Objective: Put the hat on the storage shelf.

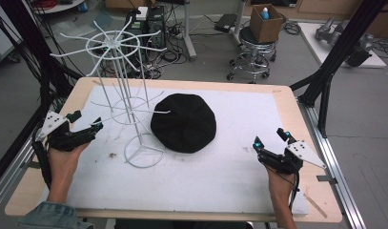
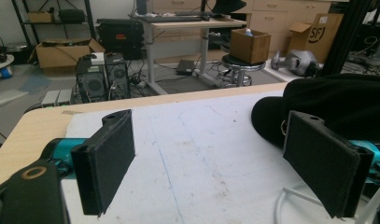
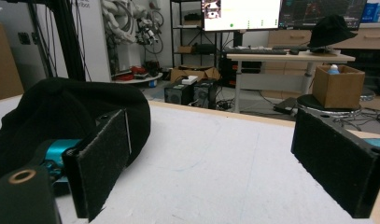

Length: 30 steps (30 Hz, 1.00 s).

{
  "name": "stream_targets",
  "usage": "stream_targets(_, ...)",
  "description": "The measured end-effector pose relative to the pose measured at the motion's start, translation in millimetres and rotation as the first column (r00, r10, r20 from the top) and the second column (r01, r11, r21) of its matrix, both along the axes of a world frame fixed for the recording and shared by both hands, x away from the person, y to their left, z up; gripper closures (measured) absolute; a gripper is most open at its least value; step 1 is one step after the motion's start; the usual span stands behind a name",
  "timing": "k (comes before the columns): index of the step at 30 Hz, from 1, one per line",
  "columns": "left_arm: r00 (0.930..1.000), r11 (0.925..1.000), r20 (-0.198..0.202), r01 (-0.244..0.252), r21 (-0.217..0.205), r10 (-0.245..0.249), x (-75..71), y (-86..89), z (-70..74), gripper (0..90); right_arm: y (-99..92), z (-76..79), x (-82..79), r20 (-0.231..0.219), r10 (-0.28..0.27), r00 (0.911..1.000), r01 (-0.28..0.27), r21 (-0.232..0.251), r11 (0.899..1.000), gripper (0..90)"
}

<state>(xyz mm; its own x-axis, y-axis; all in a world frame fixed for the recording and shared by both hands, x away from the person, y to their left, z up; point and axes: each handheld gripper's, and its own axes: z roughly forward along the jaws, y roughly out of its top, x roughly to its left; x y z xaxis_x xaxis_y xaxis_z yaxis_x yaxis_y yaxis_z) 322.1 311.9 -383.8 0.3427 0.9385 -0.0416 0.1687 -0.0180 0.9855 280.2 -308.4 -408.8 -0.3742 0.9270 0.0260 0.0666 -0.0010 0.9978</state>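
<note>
The left gripper (image 1: pixel 85 120) has its jaws spread wide, and nothing is between the pads. In the left gripper view the gap between them shows only the white mat (image 2: pixel 201 154), and the black hat (image 2: pixel 337 105) lies ahead, partly behind the farther pad. The right gripper (image 1: pixel 269 138) also has its jaws spread wide with nothing between them; in the right gripper view the hat (image 3: pixel 61 112) sits behind the pad on the left of that view, and bare mat (image 3: pixel 215 163) is in the gap.

The hat (image 1: pixel 183 122) lies flat near the middle of the mat (image 1: pixel 206 176). Its left edge is just beside the round base of the white wire rack (image 1: pixel 129 109), and one low wire arm reaches over the hat's rim. The left gripper is near the rack, at the left border of the mat, with the rack between it and the hat. The right gripper is well apart from the hat, near the right border of the mat. Between the right gripper and the hat the mat is open. The wooden table (image 1: pixel 287 98) shows as a narrow band around the mat.
</note>
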Motion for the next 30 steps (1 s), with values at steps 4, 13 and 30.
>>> stream_targets(4, 1.0000, 1.0000, 0.002, 0.003, 0.002, -0.003, -0.1, -1.0, 0.7, 16.9, 0.4, -0.3, 0.2, -0.004, 0.003, 1.0000, -0.003, -0.001, 1.000, 11.1)
stream_targets(13, 1.0000, 1.0000, -0.003, 0.001, 0.007, -0.001, -0.1, -0.6, 0.7, 17.3, 3.1, 2.1, -1.0, 0.019, 0.006, 0.9998, -0.006, -0.014, 1.000, 11.1)
stream_targets(30, 0.9997, 0.9999, -0.022, 0.000, 0.016, 0.000, 2.0, -1.8, -4.1, 17.2, 39.5, 8.8, 17.2, -0.027, 0.169, 0.9852, -0.171, -0.086, 0.982, 12.9)
